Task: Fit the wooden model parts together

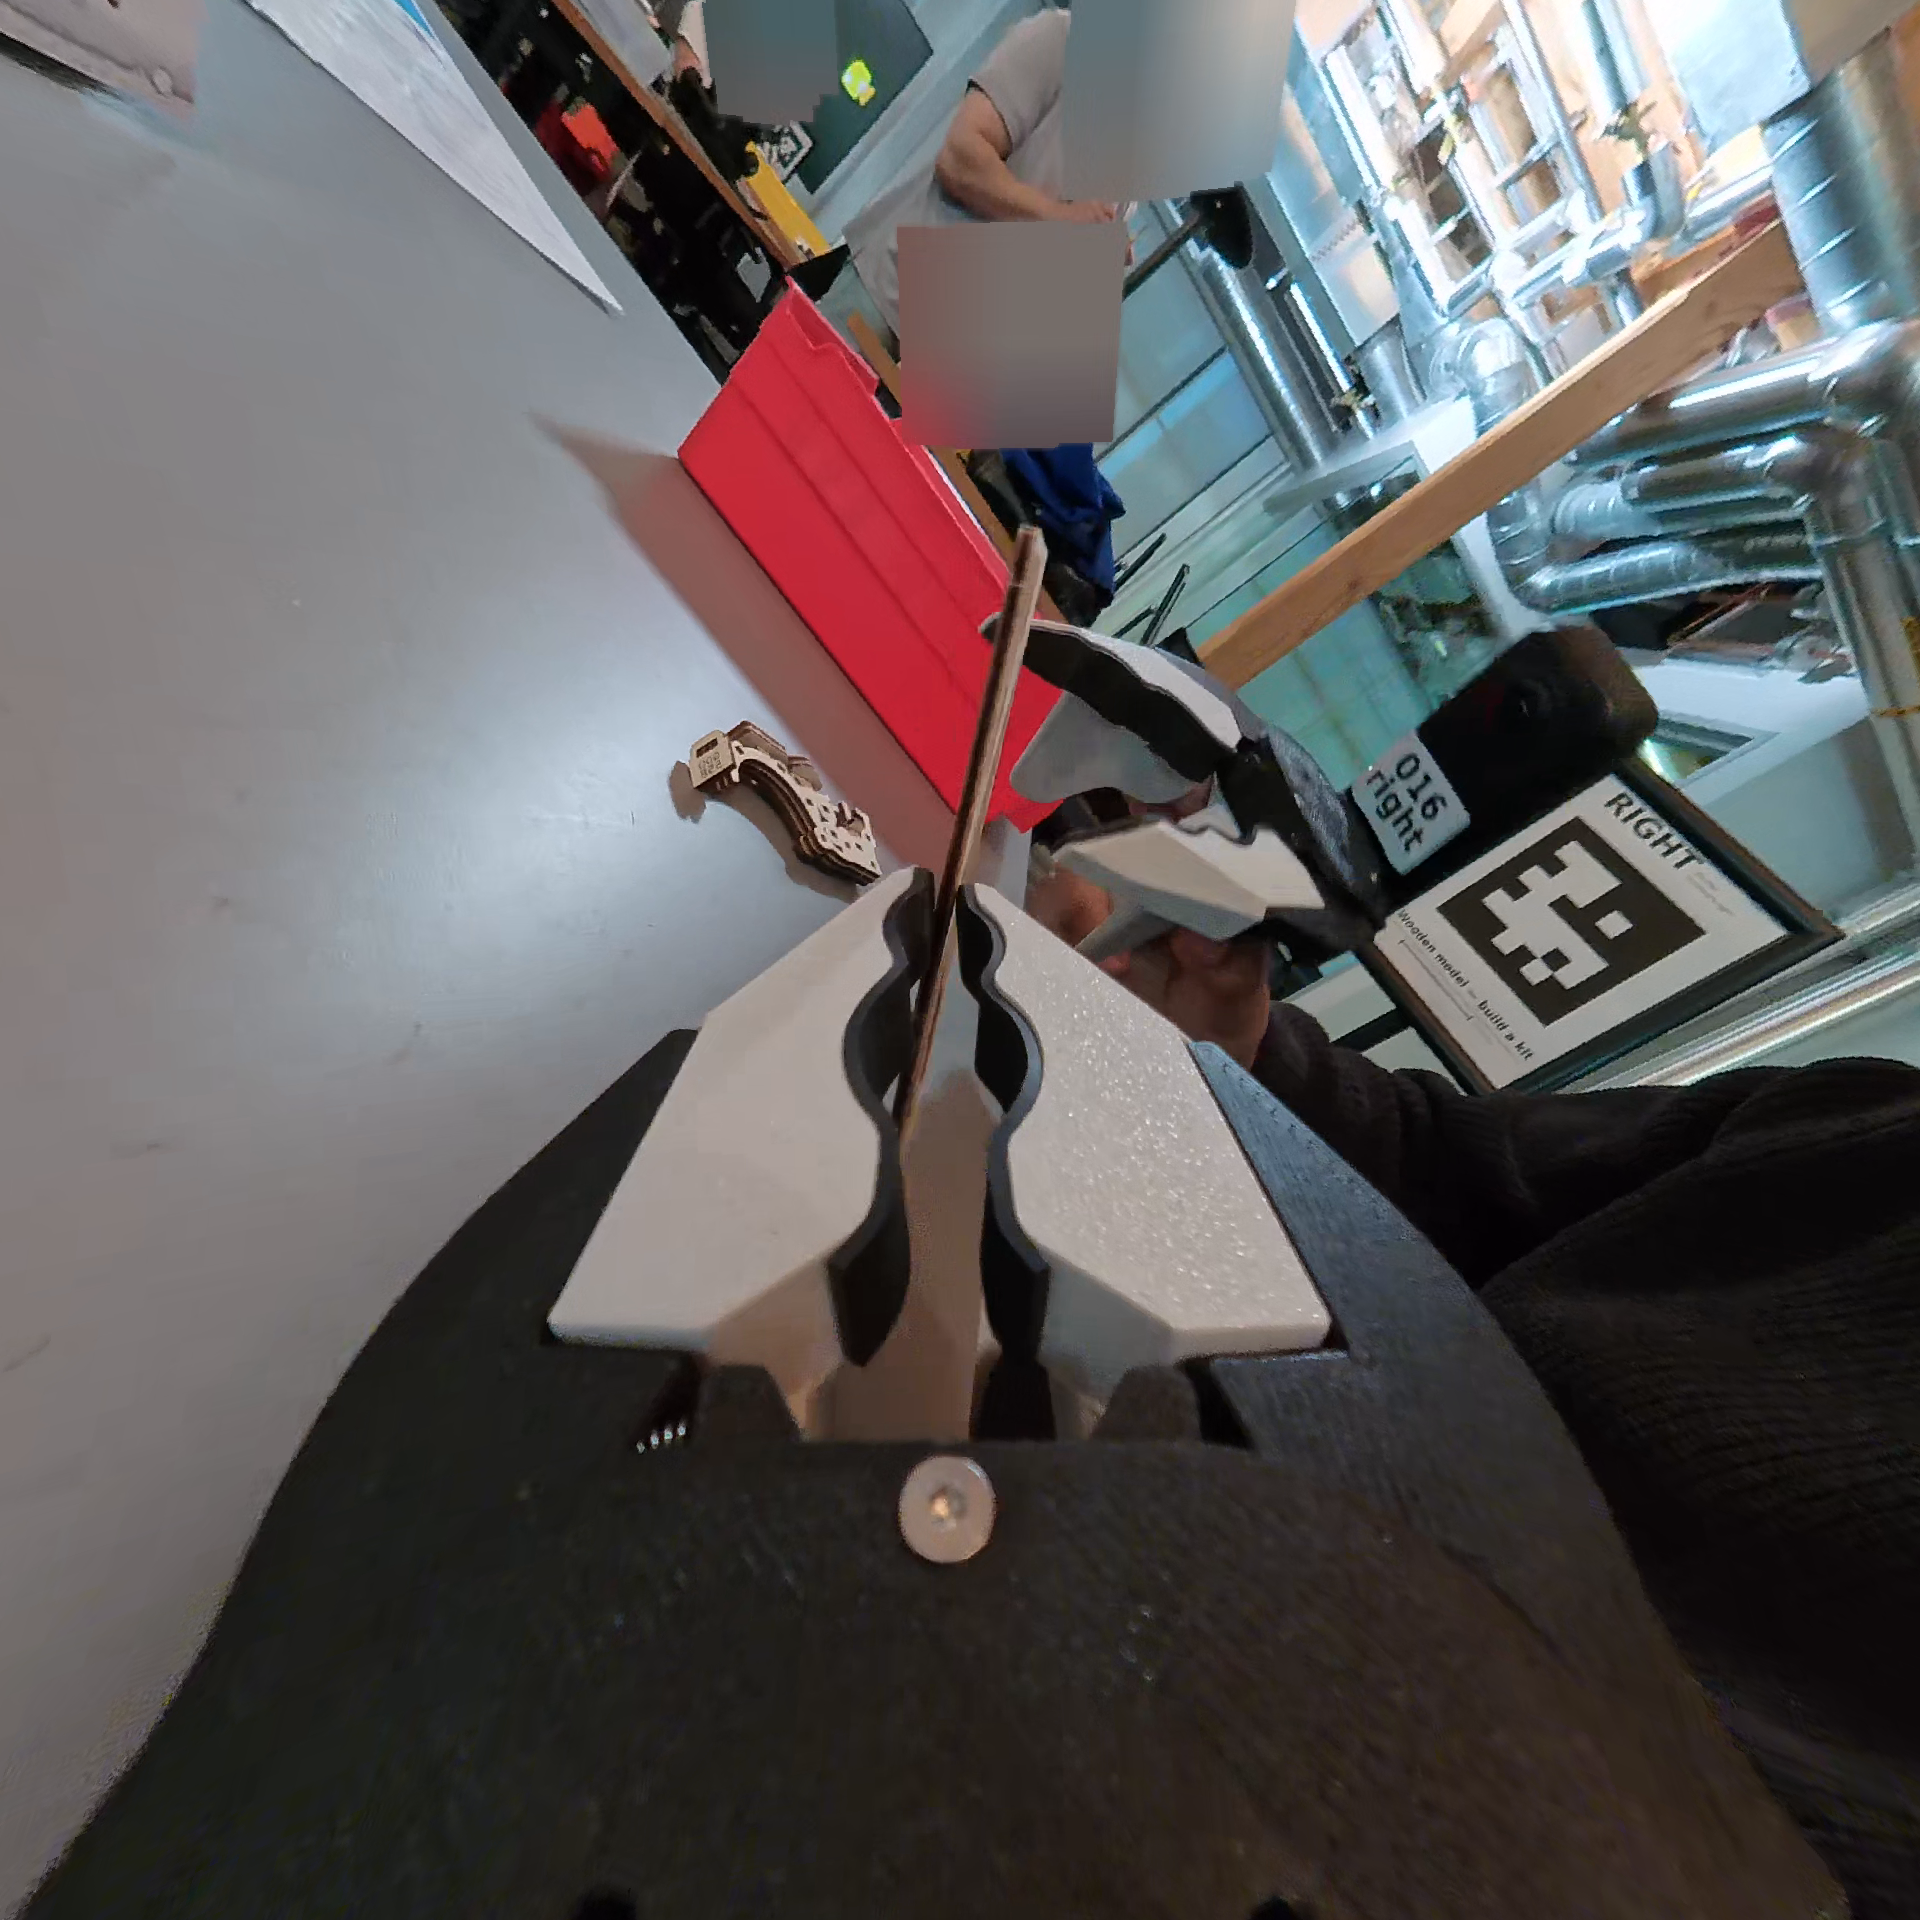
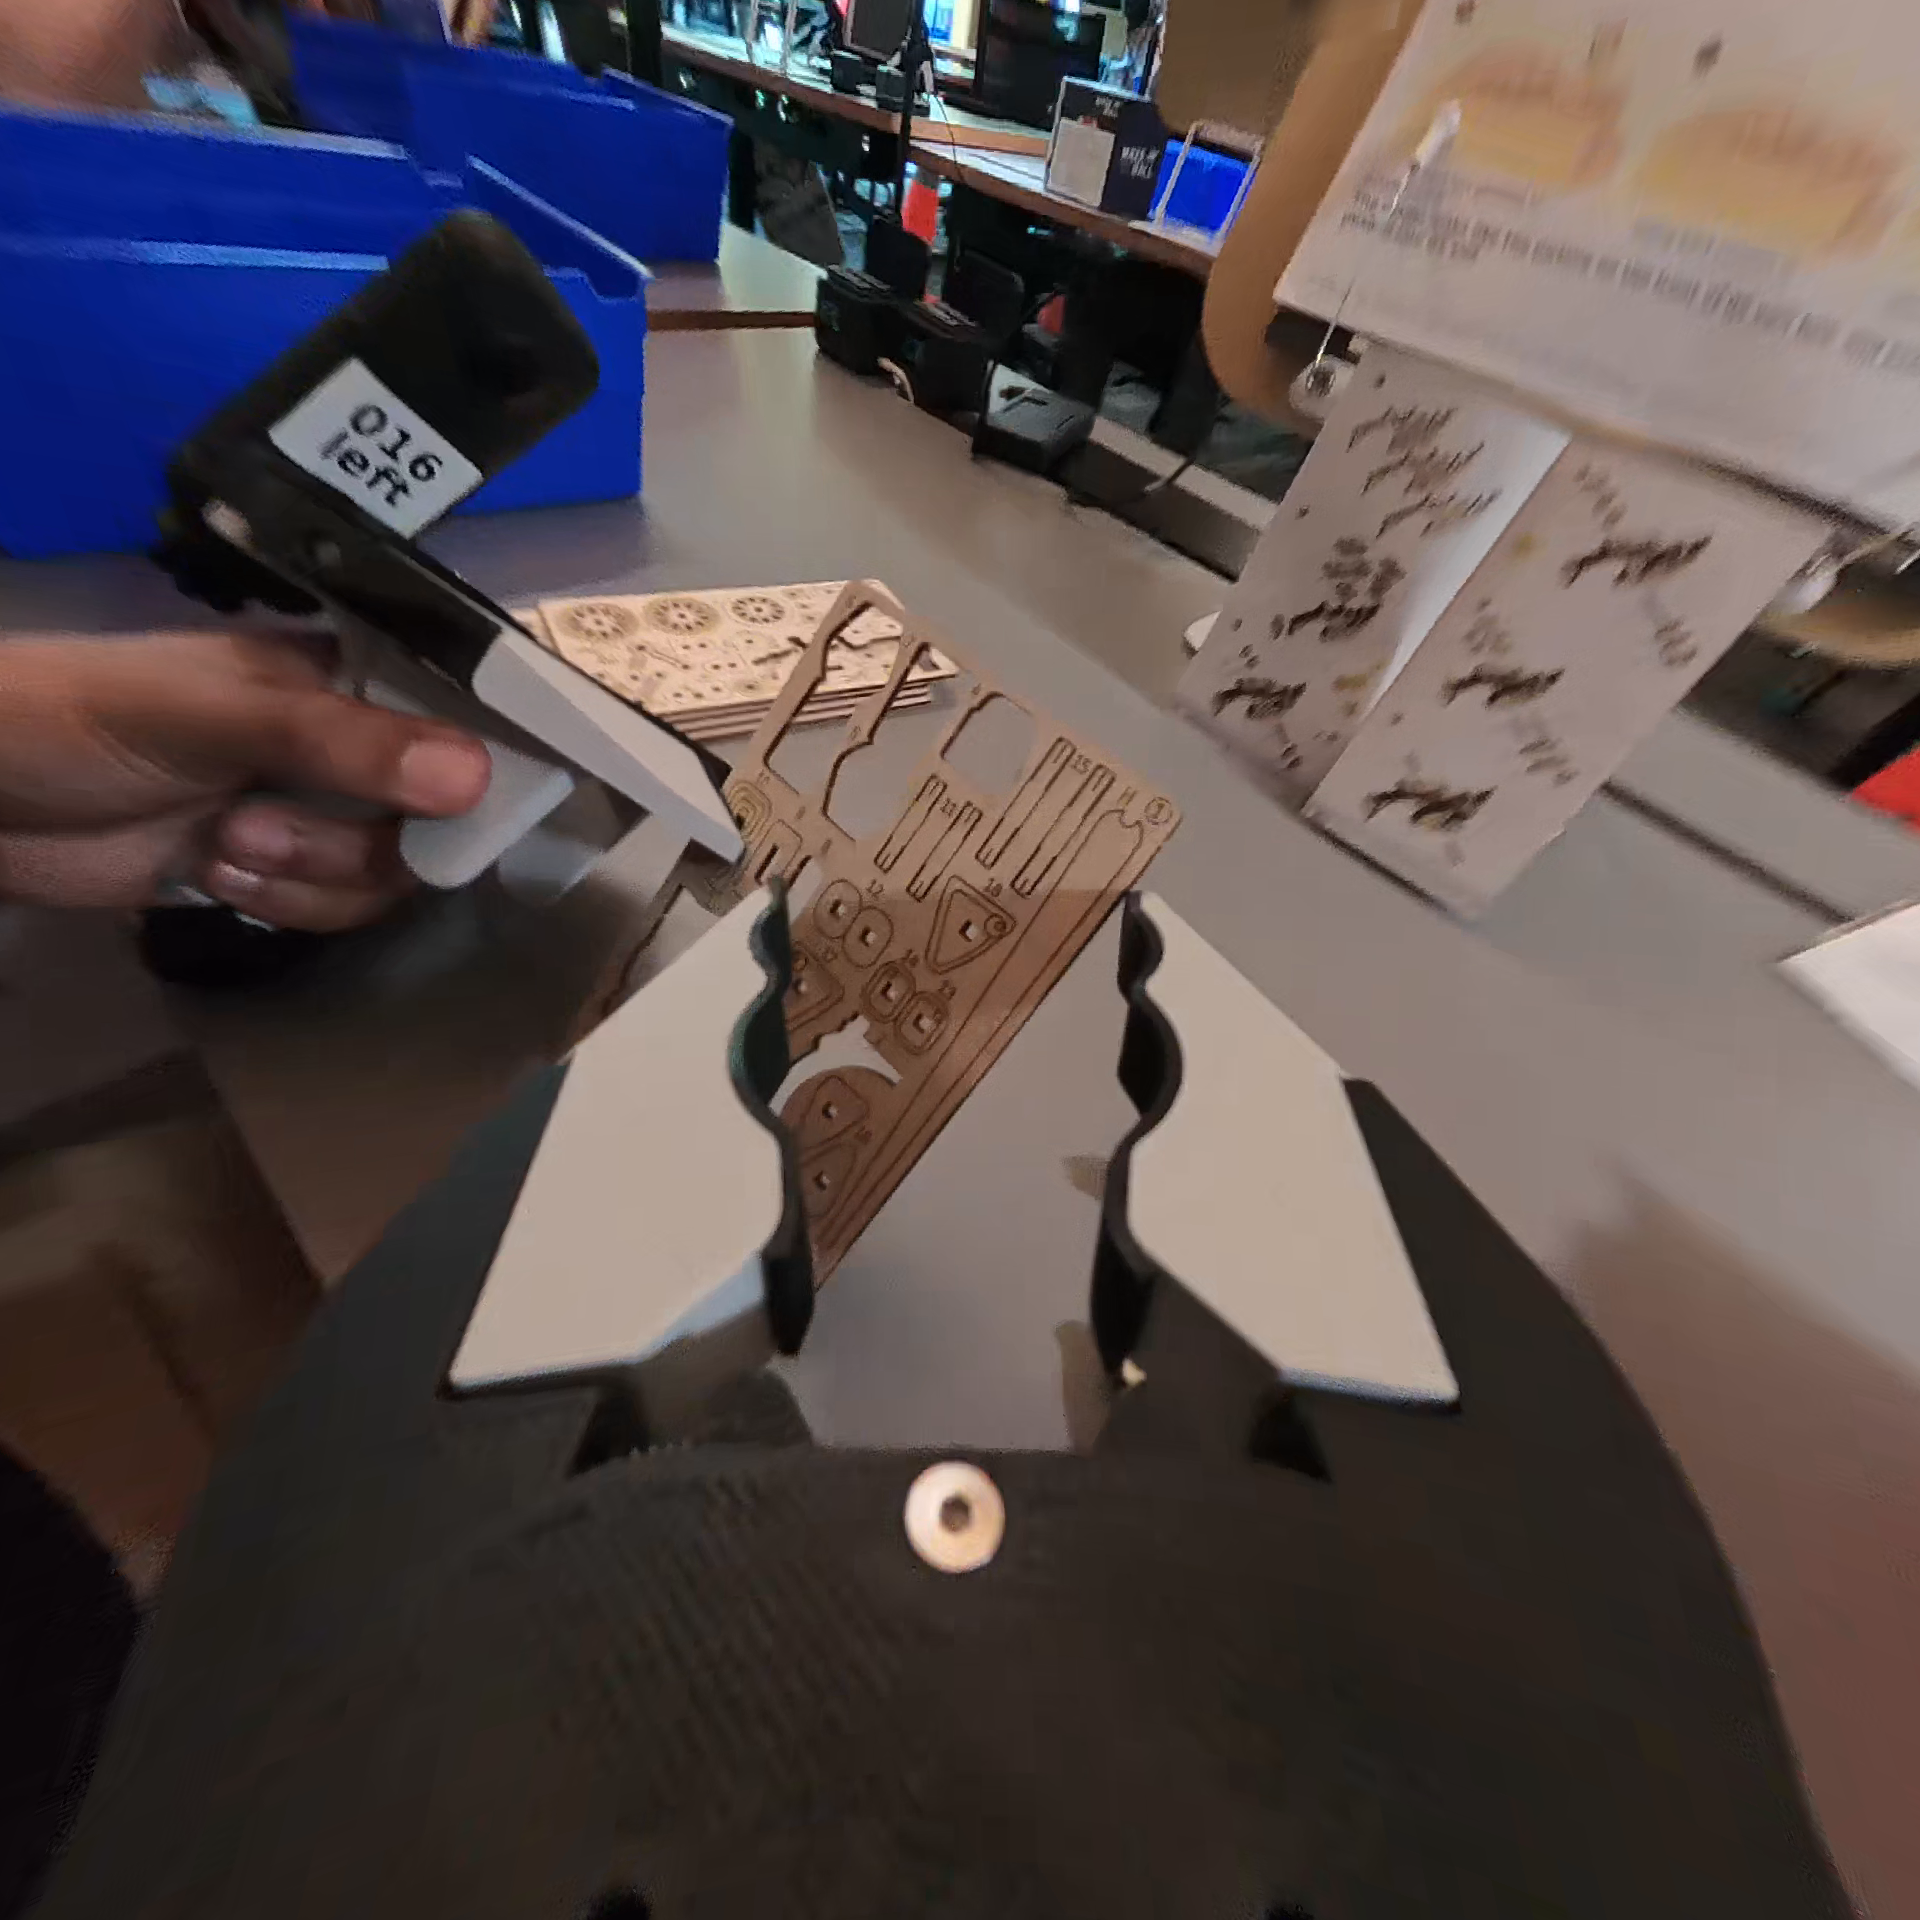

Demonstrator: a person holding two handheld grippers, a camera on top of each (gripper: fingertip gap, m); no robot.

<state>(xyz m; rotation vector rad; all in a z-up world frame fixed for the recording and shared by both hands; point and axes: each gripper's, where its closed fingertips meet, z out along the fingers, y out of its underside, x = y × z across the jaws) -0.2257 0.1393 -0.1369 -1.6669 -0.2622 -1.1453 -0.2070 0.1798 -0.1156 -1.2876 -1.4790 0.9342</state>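
Observation:
My left gripper is shut on a thin laser-cut wooden parts sheet, seen edge-on and held upright above the grey table. In the right wrist view the same sheet shows its face with cut-out parts, and the left gripper clamps its left edge. My right gripper is open and empty, jaws wide apart, just in front of the sheet; it also shows in the left wrist view beside the sheet's top. A partly built wooden piece lies on the table.
A red bin stands behind the sheet. Blue bins sit at the back left. A stack of more wooden sheets lies flat on the table. A white patterned box stands at the right. People stand beyond the table. My right gripper's tips are some 12 cm from the partly built wooden piece.

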